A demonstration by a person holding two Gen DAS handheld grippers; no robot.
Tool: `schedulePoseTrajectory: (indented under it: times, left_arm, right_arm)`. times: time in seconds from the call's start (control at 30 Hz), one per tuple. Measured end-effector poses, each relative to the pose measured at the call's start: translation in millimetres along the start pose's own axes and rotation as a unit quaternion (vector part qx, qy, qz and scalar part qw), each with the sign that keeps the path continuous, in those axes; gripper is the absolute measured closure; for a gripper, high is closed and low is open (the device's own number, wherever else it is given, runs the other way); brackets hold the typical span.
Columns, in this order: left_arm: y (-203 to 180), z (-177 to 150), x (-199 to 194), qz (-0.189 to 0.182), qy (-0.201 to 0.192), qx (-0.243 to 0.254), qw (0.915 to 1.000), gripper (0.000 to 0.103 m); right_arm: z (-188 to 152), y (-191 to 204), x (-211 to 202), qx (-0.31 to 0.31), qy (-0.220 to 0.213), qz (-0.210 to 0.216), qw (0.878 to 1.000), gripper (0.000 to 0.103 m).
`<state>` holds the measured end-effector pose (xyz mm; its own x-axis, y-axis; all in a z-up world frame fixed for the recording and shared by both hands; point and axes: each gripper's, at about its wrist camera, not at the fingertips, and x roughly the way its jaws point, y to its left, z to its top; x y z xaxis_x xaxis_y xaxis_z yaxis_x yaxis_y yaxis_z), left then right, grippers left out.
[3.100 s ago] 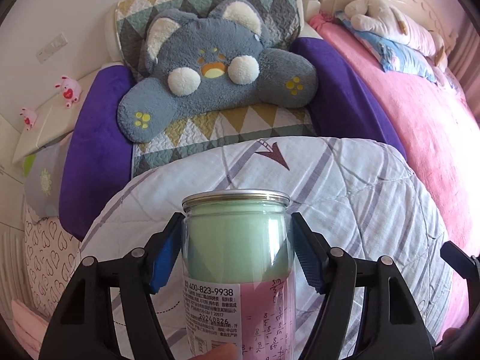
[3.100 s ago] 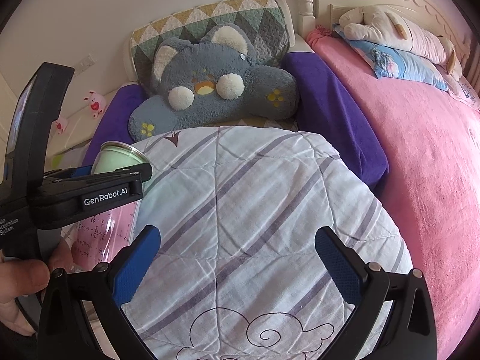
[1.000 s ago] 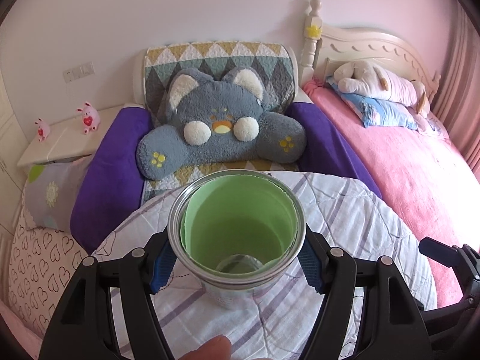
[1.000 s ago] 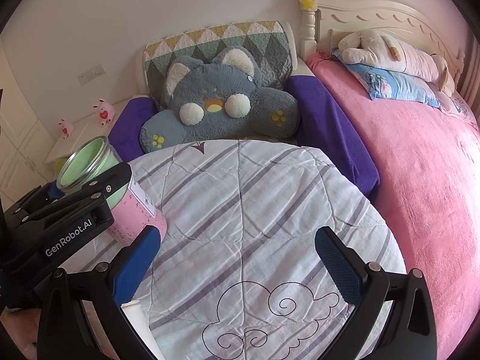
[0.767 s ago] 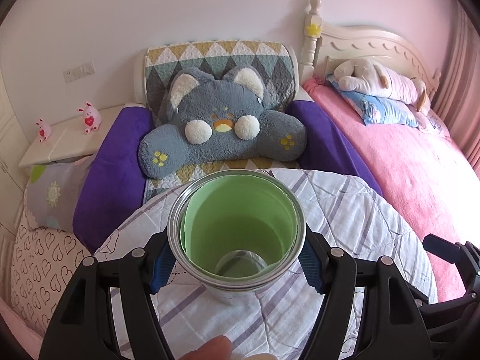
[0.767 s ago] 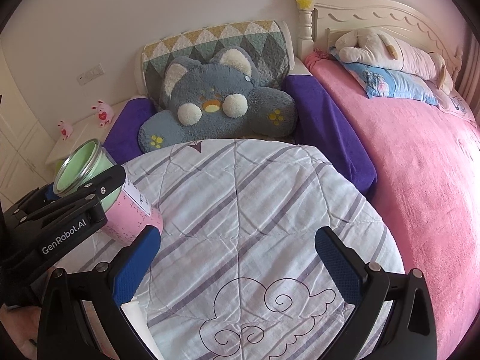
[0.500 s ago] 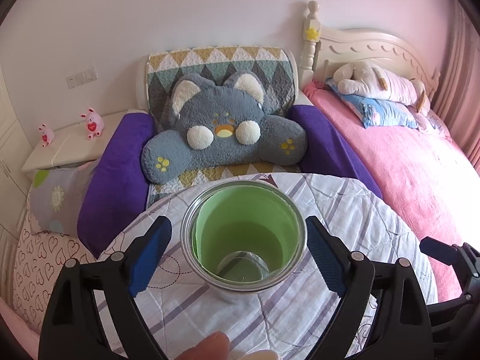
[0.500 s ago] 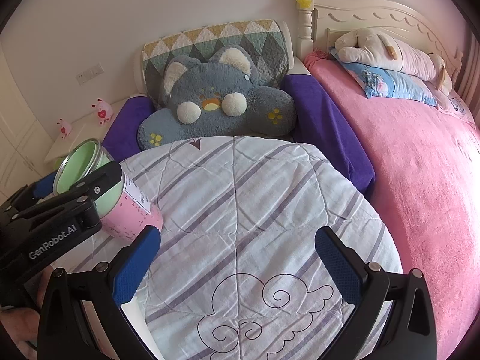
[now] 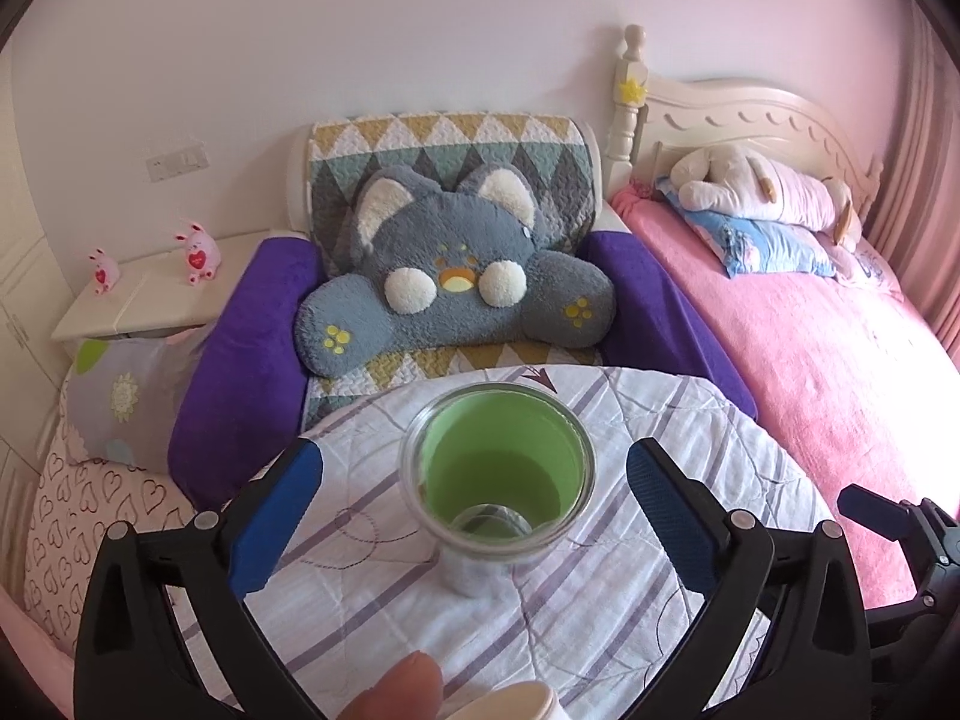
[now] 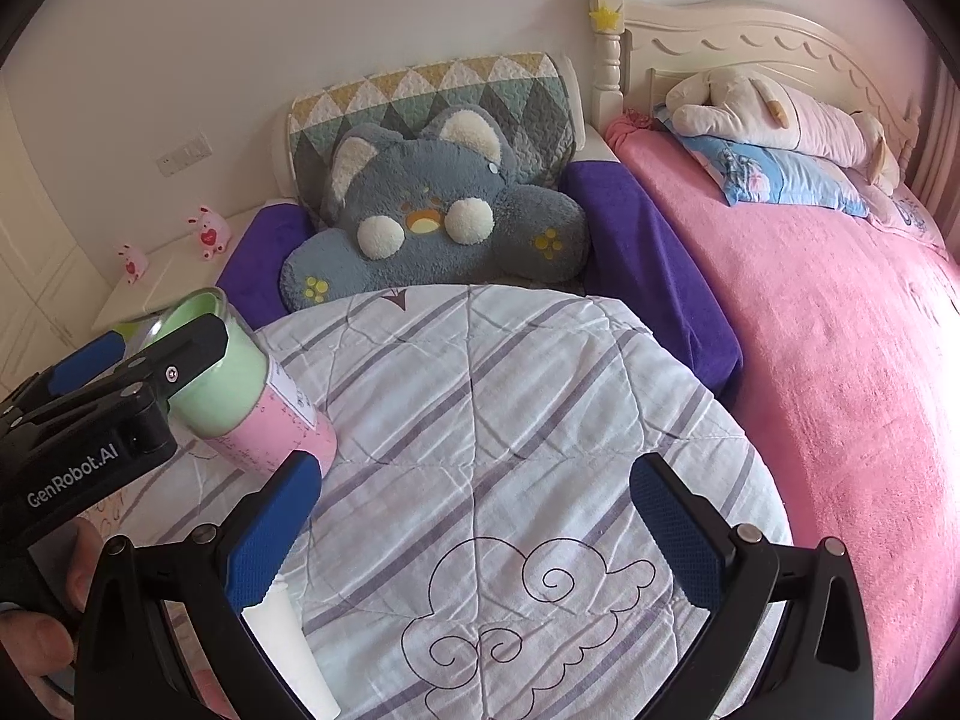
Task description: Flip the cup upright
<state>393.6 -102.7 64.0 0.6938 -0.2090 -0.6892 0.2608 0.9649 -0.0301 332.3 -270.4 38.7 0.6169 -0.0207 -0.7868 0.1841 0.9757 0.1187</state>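
The cup (image 9: 497,474) stands upright on the round table (image 10: 540,420), mouth up, near the table's left edge. It is a clear tumbler with a metal rim, green on the upper part and pink lower down, with a white label on its side; looking down into it from the left wrist view you can see the green inside and the clear bottom. The left gripper (image 9: 474,483) sits around the cup with its blue pads (image 9: 273,516) spread wide, one on each side and neither touching the glass, so the tongs are apart and the cup stands on its own. The right gripper (image 10: 474,516) hangs over the near middle of the table, its tongs also spread wide with nothing between them but the striped cloth and a swirly cloud drawing. From that side the left gripper shows as a black arm marked GenRobot.AI, crossing in front of the cup's upper part. A white tube-shaped thing (image 10: 294,654) lies at the near edge of the table. Beyond the far edge a grey cat cushion (image 9: 450,276) leans against a quilted backrest between purple armrests, and a bed (image 10: 840,330) with a pink blanket runs along the right.
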Motion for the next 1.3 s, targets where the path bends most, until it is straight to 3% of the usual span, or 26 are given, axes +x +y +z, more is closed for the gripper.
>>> schedulePoseTrajectory:
  times: [0.23,0.53,0.9,1.3]
  left_arm:
    - [14.2,-3.9,-50.0,0.031,-0.006,-0.010,0.9994,0.000]
    - [27.7,-44.1,-134.0,0.061,-0.015,-0.018,0.9979,0.000]
    - [23.5,-132.5,-230.2,0.112,-0.045,-0.021,0.9924,0.000]
    - [6.9,-191.6,-286.8,0.118,-0.048,-0.035,0.9912,0.000]
  right_arm:
    - [-2.1,8.5,-32.4,-0.007,-0.025,0.004,1.000,0.000]
    - [-28.1,29.1,-88.9,-0.027,-0.057,0.009,0.998,0.000]
    - [-112.7,42.7,-154.1,-0.051,-0.079,0.011,0.995,0.000]
    - [-174.4,29.9,-212.2,-0.069,-0.105,-0.008,0.992,0.000]
